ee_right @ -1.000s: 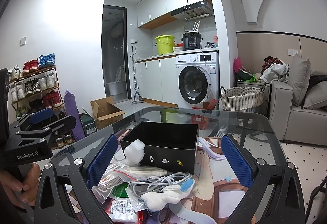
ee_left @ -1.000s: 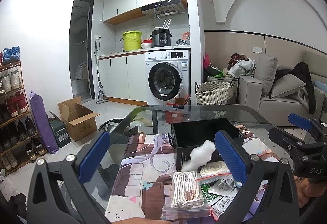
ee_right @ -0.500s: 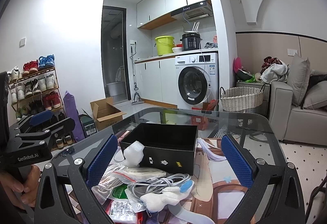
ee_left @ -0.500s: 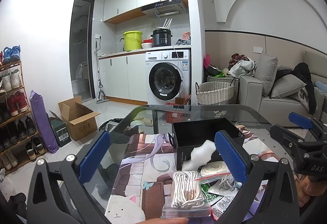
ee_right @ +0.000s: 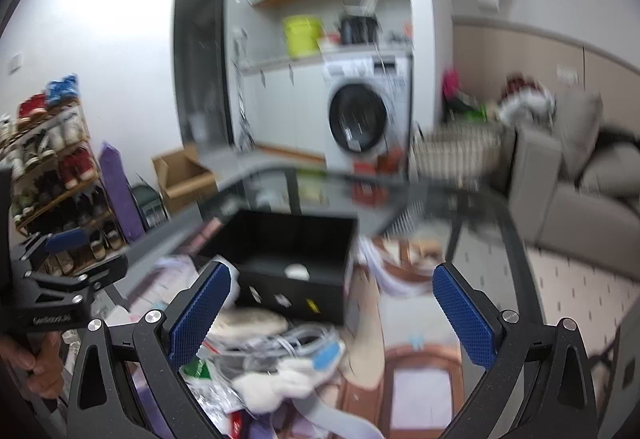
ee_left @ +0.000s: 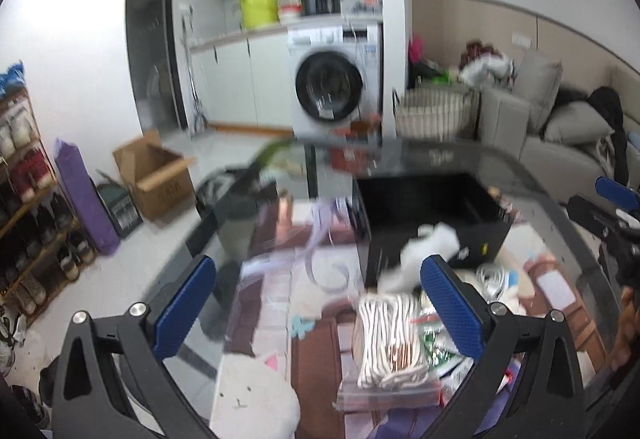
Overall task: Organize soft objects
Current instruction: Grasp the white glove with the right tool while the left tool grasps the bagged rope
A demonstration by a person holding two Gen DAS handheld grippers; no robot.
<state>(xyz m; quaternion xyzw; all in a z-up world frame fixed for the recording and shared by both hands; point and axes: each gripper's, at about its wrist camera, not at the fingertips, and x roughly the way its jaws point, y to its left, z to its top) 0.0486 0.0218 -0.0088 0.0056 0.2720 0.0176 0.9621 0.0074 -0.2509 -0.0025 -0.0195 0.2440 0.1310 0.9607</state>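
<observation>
Your left tongs (ee_left: 316, 307) and right tongs (ee_right: 332, 313) gape wide, grasping nothing, hovering over the pile before the black box (ee_right: 288, 251) on the surface (ee_left: 536, 195).

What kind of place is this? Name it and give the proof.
Most likely a small lived-in apartment, with kitchen and laundry open to the living area. A front-loading washing machine sits under a counter with cabinets, a grey sofa stands to the right, and a loaded shoe rack lines the left wall.

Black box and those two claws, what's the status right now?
Left gripper open, empty. Right gripper open, empty. Black box open, soft pile on table beside it. Nothing blocking.
</observation>
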